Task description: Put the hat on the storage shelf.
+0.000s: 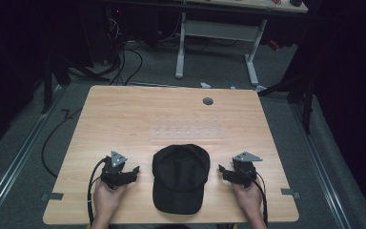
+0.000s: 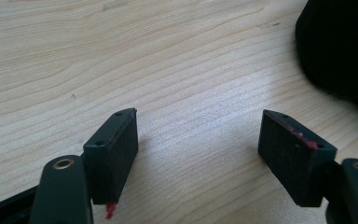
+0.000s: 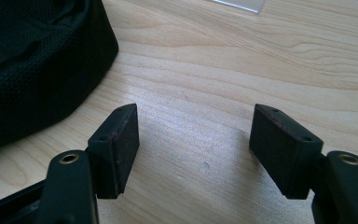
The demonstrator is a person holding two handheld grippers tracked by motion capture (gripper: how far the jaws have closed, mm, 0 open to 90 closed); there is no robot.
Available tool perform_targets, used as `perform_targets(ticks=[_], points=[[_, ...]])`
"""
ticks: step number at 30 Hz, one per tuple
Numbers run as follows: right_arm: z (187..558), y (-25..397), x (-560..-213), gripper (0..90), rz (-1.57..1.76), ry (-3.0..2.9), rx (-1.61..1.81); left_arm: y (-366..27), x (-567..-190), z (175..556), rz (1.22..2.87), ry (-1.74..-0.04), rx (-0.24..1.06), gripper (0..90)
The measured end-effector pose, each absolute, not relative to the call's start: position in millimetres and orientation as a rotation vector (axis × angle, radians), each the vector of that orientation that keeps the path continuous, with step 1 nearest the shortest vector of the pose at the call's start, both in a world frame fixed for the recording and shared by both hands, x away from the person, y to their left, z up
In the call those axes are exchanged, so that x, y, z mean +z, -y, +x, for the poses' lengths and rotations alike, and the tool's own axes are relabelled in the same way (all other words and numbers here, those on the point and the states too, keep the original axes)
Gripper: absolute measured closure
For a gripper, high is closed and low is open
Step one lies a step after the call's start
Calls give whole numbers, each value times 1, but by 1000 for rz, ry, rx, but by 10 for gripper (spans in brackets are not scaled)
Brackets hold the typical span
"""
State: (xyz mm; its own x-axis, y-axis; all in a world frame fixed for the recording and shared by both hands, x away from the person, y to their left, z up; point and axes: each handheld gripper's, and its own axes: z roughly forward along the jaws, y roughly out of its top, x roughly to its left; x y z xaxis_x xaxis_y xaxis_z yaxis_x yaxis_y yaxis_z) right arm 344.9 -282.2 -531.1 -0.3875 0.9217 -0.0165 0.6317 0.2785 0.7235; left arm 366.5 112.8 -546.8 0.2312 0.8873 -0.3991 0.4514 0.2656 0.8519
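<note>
The wooden worktop (image 1: 124,114) spreads wide under the high camera, bare across its far half apart from a faint clear strip (image 1: 187,132) lying flat near the middle and a small grey grommet (image 1: 208,101) close to the far edge. Down by the near edge, centred, sits the black cap (image 1: 180,176), crown toward the far side and brim pointing at the person, so its long axis runs near-to-far. Flanking it, the left gripper (image 1: 134,170) and the right gripper (image 1: 221,169) rest low on the wood, each aimed inward at the cap, each just beside it and not touching, about equally near. Both stand wide open with nothing between the jaws. The left gripper view puts the cap (image 2: 340,51) at its upper right, dark and soft-edged, with plain wood grain ahead of the left gripper (image 2: 199,135). The right gripper view gives what the high view cannot: the cap's (image 3: 32,60) mesh weave, at upper left of the right gripper (image 3: 194,133), plus a corner of the clear strip (image 3: 240,3). A squeeze from both sides looks likeliest.
</note>
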Motion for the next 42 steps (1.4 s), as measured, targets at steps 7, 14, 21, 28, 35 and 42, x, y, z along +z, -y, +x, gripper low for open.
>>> perform_targets(ticks=[7, 14, 21, 28, 35, 42], points=[[345, 282, -531, 333, 1397, -2117, 893, -113, -547, 367, 1359, -1394, 482, 288], [345, 282, -531, 334, 1397, -2118, 892, -113, -547, 367, 1360, -1394, 482, 288], [342, 281, -531, 378, 1375, -2124, 897, -113, -547, 367, 1361, -1395, 482, 288], [342, 281, -531, 381, 1387, -2120, 902, -113, -547, 367, 1360, -1395, 481, 288], [341, 282, -530, 478, 1424, -2078, 892, -113, -547, 367, 1356, -1403, 492, 285], [339, 288, -527, 518, 1480, -2077, 928, -113, -547, 367, 1356, -1403, 493, 281]])
